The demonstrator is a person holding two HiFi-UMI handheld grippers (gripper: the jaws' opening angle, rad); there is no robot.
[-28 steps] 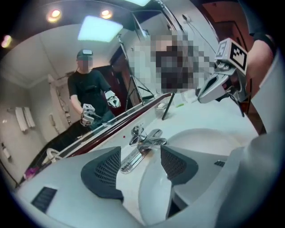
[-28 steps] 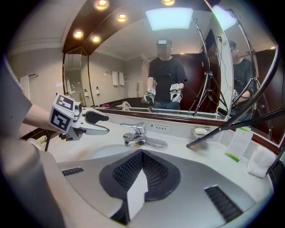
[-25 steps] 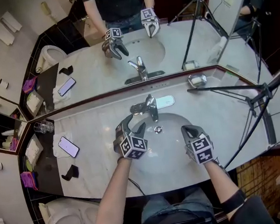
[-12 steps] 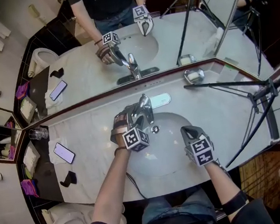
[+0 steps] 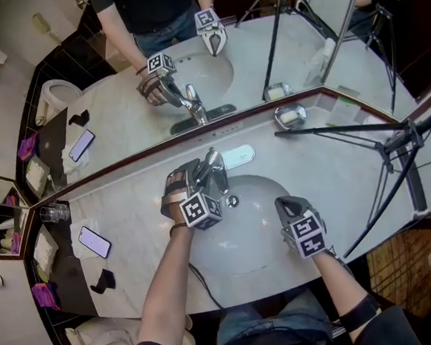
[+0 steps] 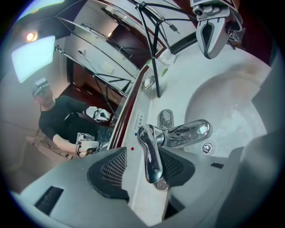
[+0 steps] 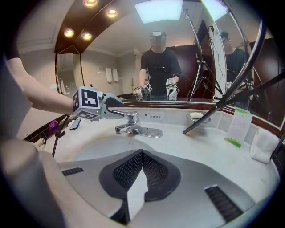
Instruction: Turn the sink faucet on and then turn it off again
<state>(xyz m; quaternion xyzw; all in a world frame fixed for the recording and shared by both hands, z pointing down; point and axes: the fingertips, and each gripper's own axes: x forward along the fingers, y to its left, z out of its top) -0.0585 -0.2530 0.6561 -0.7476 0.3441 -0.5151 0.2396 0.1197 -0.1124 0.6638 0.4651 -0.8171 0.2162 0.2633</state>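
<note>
Faucet of chrome stands at the back rim of a round basin sunk in a pale marble counter. The left gripper reaches in from the left with its 2 jaws spread either side of the faucet's lever; they have just been closing, and a gap shows at 1 pad. The right gripper hovers over the basin's front right, jaws pressed together on nothing.

phone on counter, left | soap dish by mirror | tripod right
</note>
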